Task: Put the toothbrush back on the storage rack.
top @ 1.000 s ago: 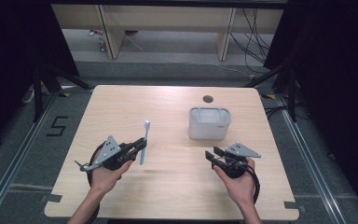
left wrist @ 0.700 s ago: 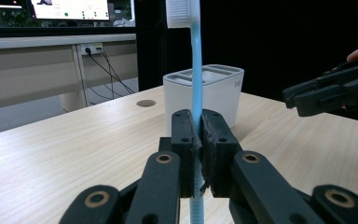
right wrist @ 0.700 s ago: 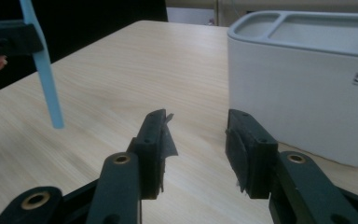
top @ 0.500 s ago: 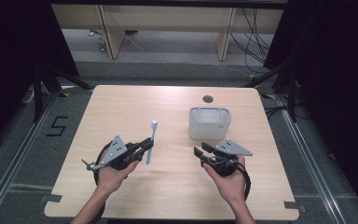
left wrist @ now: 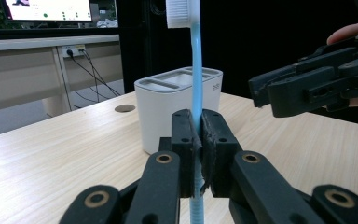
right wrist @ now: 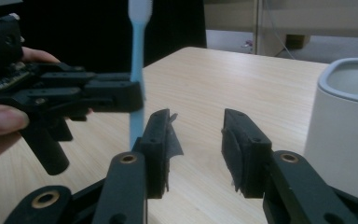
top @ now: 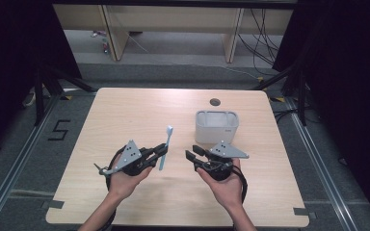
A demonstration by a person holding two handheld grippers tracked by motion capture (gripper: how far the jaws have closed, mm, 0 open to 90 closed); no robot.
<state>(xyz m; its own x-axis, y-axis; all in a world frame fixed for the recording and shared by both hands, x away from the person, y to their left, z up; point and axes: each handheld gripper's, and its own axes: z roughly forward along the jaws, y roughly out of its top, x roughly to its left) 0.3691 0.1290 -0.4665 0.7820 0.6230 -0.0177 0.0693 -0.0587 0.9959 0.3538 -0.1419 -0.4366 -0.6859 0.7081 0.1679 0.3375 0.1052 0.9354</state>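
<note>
A light blue toothbrush [top: 165,146] with a white head stands nearly upright in my left gripper [top: 163,150], whose jaws are shut on its handle [left wrist: 196,135]. My right gripper [top: 191,155] is a short way to its right, pointing left toward the brush. Its jaws have just been closing and stand apart with nothing between them [right wrist: 196,144]. In the right gripper view the toothbrush [right wrist: 137,60] rises just left of those jaws. A white holder [top: 216,126] with slots in its lid stands behind the right gripper.
The light wooden table [top: 125,115] has a round cable hole [top: 215,102] behind the holder. The holder [left wrist: 179,112] stands close behind the brush in the left gripper view. Dark floor and shelving lie beyond the far edge.
Both hands have moved toward each other along the table's front half. The toothbrush has travelled right with the left gripper. The right gripper's jaws have narrowed.
</note>
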